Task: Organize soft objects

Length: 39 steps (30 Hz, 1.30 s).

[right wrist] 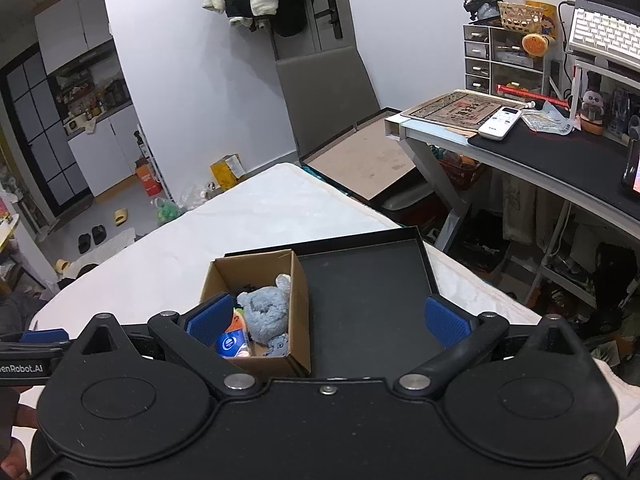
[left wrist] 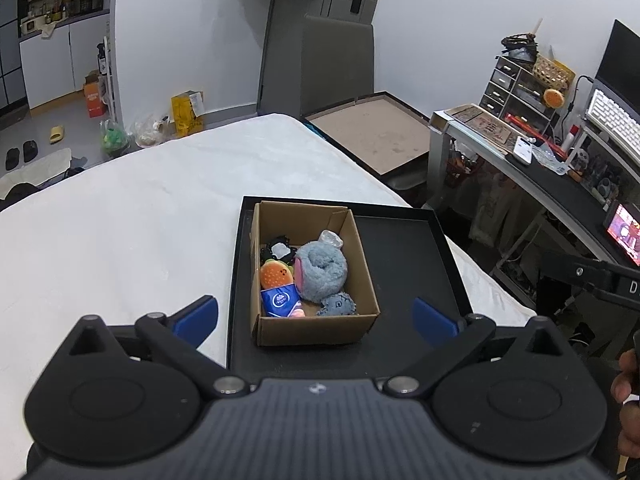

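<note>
A cardboard box stands in the left part of a shallow black tray on a white bed. In the box lie a grey-blue plush, an orange burger plush, a blue packet, a black-and-white soft item and a small grey-blue piece. My left gripper is open and empty, held above the box's near side. In the right wrist view the box and plush show lower left. My right gripper is open and empty above the tray.
The white bed spreads left and far. A flat board lies beyond the bed's corner. A cluttered desk with a remote, a drawer unit and a keyboard stands at the right. Bags and slippers lie on the floor at far left.
</note>
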{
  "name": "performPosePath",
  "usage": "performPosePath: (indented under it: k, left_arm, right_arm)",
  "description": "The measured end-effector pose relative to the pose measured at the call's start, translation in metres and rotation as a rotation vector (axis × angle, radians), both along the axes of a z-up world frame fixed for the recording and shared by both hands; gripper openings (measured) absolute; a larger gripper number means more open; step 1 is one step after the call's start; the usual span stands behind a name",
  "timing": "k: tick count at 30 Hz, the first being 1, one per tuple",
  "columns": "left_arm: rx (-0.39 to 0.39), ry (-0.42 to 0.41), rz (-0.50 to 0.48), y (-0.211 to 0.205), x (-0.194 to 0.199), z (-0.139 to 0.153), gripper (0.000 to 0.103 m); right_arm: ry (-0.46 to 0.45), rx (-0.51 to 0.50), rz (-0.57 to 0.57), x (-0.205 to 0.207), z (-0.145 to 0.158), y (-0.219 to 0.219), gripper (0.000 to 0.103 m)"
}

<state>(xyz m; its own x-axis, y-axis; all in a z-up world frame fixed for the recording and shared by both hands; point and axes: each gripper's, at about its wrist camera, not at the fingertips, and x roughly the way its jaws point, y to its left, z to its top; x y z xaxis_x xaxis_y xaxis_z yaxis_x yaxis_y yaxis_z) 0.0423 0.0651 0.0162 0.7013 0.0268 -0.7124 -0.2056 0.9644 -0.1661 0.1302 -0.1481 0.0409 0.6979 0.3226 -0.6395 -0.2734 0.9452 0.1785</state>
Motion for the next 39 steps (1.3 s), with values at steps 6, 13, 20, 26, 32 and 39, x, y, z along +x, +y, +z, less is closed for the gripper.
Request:
performPosePath:
  k: [6,13,20,26,32,39]
  left_arm:
    - [0.012,-0.028,-0.01,-0.007,-0.016,0.009,0.103]
    - [0.015,-0.038,-0.018,-0.013,-0.03,0.013,0.103]
    - [0.016,-0.05,-0.007,-0.013,-0.039,0.017,0.103]
    - [0.039,-0.056,0.003,-0.015,-0.044,0.02,0.103]
    - [0.023,-0.05,-0.003,-0.015,-0.046,0.019,0.103]
    - [0.034,-0.048,0.005,-0.013,-0.05,0.019,0.103]
  right_arm:
    - [0.015,0.03,0.019,-0.012,0.003,-0.008,0.103]
    - [0.017,-0.01,0.028,-0.024,0.008,-0.007,0.103]
    - [0.023,-0.012,0.053,-0.033,0.009,-0.009,0.103]
    - [0.033,-0.009,0.088,-0.039,0.01,-0.008,0.103]
    - [0.043,-0.024,0.132,-0.044,0.009,-0.001,0.103]
    - [0.041,-0.03,0.111,-0.046,0.012,-0.006,0.103]
